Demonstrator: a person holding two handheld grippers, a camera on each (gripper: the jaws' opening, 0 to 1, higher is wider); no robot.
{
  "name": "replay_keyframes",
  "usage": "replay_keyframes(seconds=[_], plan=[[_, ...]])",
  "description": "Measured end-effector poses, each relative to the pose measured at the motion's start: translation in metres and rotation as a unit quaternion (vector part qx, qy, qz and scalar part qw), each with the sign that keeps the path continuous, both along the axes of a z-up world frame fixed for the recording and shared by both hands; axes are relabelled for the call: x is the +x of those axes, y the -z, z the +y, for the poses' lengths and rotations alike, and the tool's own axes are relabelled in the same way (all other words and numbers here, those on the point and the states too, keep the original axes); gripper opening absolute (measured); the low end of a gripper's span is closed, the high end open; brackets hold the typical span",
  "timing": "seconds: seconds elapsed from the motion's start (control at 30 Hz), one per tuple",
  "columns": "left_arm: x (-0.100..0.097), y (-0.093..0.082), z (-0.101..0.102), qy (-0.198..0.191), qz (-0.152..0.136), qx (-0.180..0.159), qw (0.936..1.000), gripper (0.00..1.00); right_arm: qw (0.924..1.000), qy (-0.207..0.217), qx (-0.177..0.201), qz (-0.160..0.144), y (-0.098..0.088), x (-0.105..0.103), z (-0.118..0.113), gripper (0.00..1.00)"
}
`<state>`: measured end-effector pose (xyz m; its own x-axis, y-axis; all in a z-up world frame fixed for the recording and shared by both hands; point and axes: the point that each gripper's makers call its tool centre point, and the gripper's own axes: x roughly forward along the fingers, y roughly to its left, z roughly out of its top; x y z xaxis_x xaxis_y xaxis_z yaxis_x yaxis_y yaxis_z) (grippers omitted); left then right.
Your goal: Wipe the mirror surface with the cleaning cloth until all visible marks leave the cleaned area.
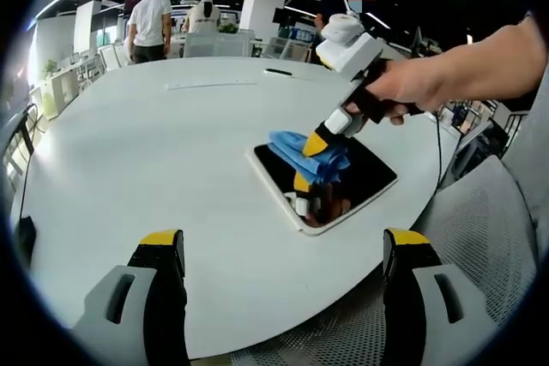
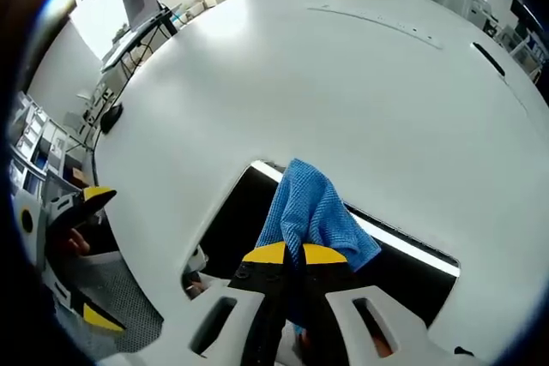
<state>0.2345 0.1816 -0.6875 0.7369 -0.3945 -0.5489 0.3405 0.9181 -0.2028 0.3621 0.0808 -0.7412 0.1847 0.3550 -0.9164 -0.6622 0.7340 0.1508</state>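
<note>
1. The right hand-held gripper (image 2: 286,254) is clenching its yellow-tipped jaws on the blue cloth (image 2: 310,209), which is bunching up and spreading out ahead of the tips.
2. The cloth is lying on the dark mirror (image 2: 244,216), a white-edged rectangular panel lying flat on the white surface (image 2: 343,92) near its rounded edge.
3. In the left gripper view, the right hand-held gripper (image 1: 315,145) is reaching down from the upper right, held by a person's hand (image 1: 403,90), and is pressing the cloth (image 1: 309,153) against the mirror (image 1: 364,173) near its far corner.
4. The mirror glass is reflecting the gripper and cloth.
5. The left hand-held gripper (image 1: 287,246) is hanging released, its two jaws standing wide apart over the near edge of the surface (image 1: 171,143), holding nothing and well apart from the mirror.
6. Two people are standing beyond the far side of the surface.
7. A mesh chair (image 1: 480,212) is sitting just beside the surface at the right.
</note>
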Motion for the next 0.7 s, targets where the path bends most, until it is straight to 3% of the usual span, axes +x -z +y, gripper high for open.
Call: replay_keyframes(seconds=[0.7], plan=[[0.0,0.0,0.0,0.001,-0.002,0.003,1.0,0.97,0.9999,0.002,0.007,0.007,0.0,-0.027,-0.004,0.0]])
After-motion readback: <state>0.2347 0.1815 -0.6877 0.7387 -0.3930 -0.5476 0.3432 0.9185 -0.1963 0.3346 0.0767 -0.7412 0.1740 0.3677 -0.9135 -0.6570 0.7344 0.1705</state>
